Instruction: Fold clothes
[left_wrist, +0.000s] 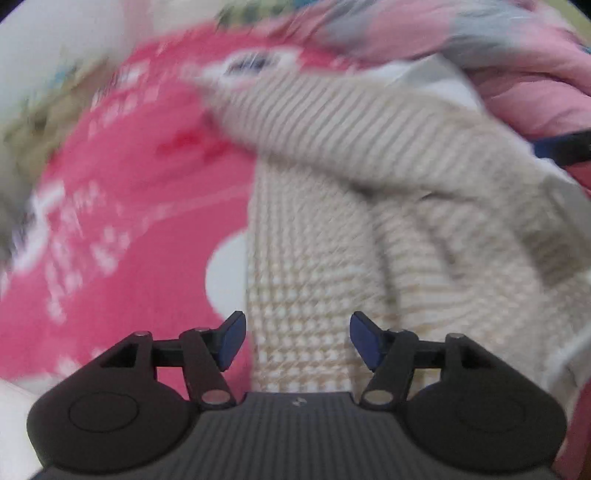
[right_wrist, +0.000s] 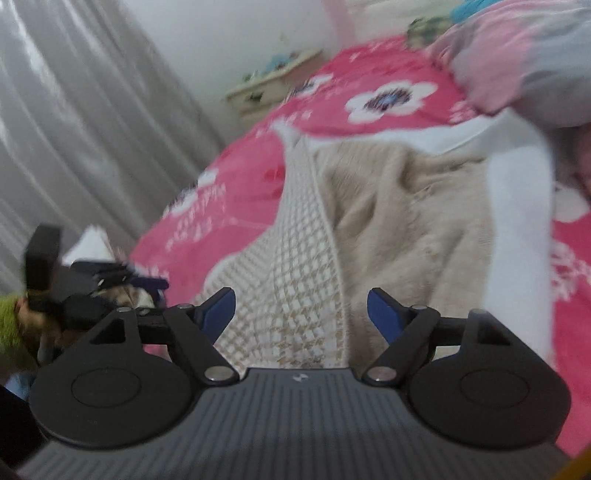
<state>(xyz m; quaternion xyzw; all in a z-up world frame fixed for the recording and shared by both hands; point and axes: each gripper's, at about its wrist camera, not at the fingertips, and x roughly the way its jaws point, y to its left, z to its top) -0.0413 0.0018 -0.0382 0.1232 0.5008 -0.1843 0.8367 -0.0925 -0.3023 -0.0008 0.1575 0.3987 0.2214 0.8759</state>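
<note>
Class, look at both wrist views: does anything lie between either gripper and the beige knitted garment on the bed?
Nothing visible does. The left gripper and right gripper are open directly over the beige knitted garment.

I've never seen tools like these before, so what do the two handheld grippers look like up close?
Both look alike. The left gripper and right gripper each have a dark grey ribbed body with a small logo, two round black discs, black linkage bars with silver pins, and two fingers with blue pads. No cables show. A green sleeve appears at the edge.
</note>
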